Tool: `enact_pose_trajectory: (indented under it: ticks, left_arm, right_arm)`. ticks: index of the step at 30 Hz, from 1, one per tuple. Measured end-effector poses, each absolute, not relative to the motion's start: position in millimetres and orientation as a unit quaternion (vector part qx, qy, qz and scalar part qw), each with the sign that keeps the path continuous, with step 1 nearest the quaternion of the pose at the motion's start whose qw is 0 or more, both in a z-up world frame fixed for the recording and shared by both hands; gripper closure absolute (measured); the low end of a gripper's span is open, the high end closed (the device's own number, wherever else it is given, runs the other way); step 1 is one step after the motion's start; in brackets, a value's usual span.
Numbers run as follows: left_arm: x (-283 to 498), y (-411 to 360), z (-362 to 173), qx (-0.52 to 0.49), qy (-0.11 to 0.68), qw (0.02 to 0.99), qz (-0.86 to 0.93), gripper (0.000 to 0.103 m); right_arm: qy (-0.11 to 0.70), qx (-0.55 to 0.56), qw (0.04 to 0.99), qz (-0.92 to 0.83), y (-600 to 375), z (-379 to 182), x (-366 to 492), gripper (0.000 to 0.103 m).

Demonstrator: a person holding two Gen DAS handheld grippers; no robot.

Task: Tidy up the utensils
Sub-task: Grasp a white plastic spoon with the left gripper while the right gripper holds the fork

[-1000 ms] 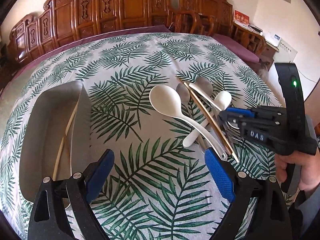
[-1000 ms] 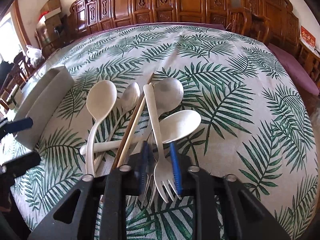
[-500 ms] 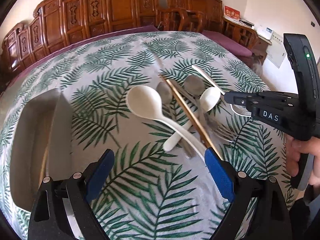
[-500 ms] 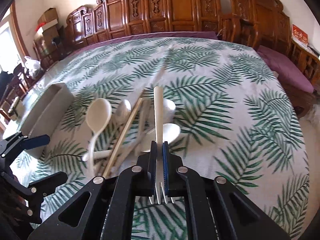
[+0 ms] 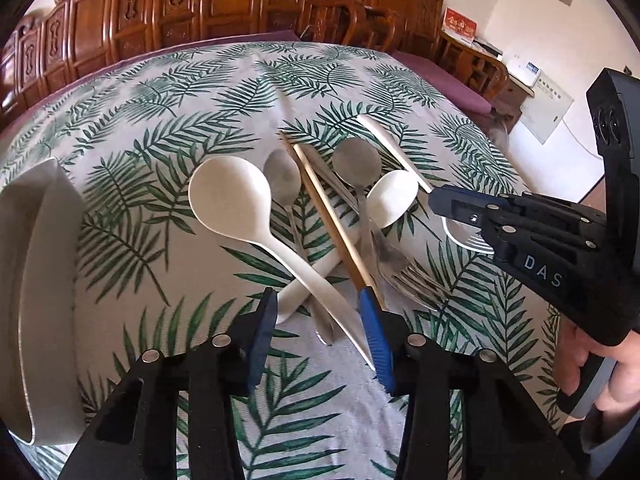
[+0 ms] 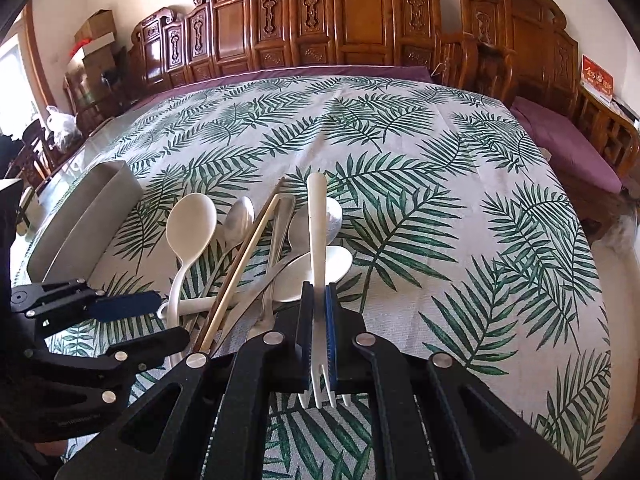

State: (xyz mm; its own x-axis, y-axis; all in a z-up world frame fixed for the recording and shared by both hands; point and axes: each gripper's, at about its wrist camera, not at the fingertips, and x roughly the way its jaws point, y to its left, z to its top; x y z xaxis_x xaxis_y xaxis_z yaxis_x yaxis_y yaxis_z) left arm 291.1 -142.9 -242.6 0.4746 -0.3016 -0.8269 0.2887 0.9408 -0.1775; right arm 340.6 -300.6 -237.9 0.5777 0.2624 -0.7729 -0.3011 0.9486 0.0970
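White plastic fork (image 6: 315, 264) is sitting clamped in right gripper (image 6: 319, 336). Left gripper (image 5: 320, 328) is closing round big white spoon (image 5: 256, 216) handle, pads not pressing yet. Crossed handles underneath prob. getting dragged along w/ it.

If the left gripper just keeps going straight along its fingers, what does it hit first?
Most likely the big white spoon's handle: its end lies between the left gripper's closing fingers, with the crossed white spoon handle and a metal spoon's handle right beside it. Depth is unclear, so order is a guess.
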Motion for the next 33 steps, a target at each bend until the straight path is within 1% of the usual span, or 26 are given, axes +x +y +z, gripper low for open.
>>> enact_pose_trajectory:
  ticks: [3,6,8,9,18,20,22,26,28,33]
  left_arm:
    - [290,-145,-243,-0.003,0.481,0.859,-0.177,0.065]
    - [289,-141,-242,-0.017,0.482,0.856,-0.184,0.078]
    - [288,-140,-241,-0.02,0.483,0.856,-0.184,0.089]
    - [287,-139,-240,-0.022,0.483,0.855,-0.185,0.091]
    - [288,-136,-243,-0.039,0.489,0.849,-0.196,0.091]
    - [288,-138,-245,-0.036,0.488,0.849,-0.198,0.088]
    - [289,-138,-246,-0.036,0.488,0.849,-0.201,0.088]
    - [290,-135,-245,-0.039,0.487,0.85,-0.198,0.097]
    - [289,-133,-244,-0.041,0.486,0.851,-0.195,0.1]
    - [283,-129,-234,-0.035,0.477,0.856,-0.199,0.1]
  right_arm:
    - [0.432,-0.026,0.887,0.16,-298,-239,341,0.096]
    - [0.434,-0.029,0.886,0.161,-296,-240,340,0.096]
    - [0.437,-0.032,0.885,0.159,-295,-242,341,0.096]
    - [0.438,-0.031,0.884,0.158,-296,-243,341,0.096]
    - [0.46,-0.032,0.875,0.145,-300,-255,345,0.096]
    - [0.466,-0.032,0.873,0.139,-301,-259,346,0.096]
    - [0.468,-0.025,0.872,0.139,-303,-262,348,0.096]
    - [0.474,-0.023,0.87,0.134,-305,-266,350,0.095]
    - [0.473,-0.021,0.871,0.134,-306,-267,350,0.095]
    - [0.47,-0.018,0.872,0.131,-307,-267,352,0.095]
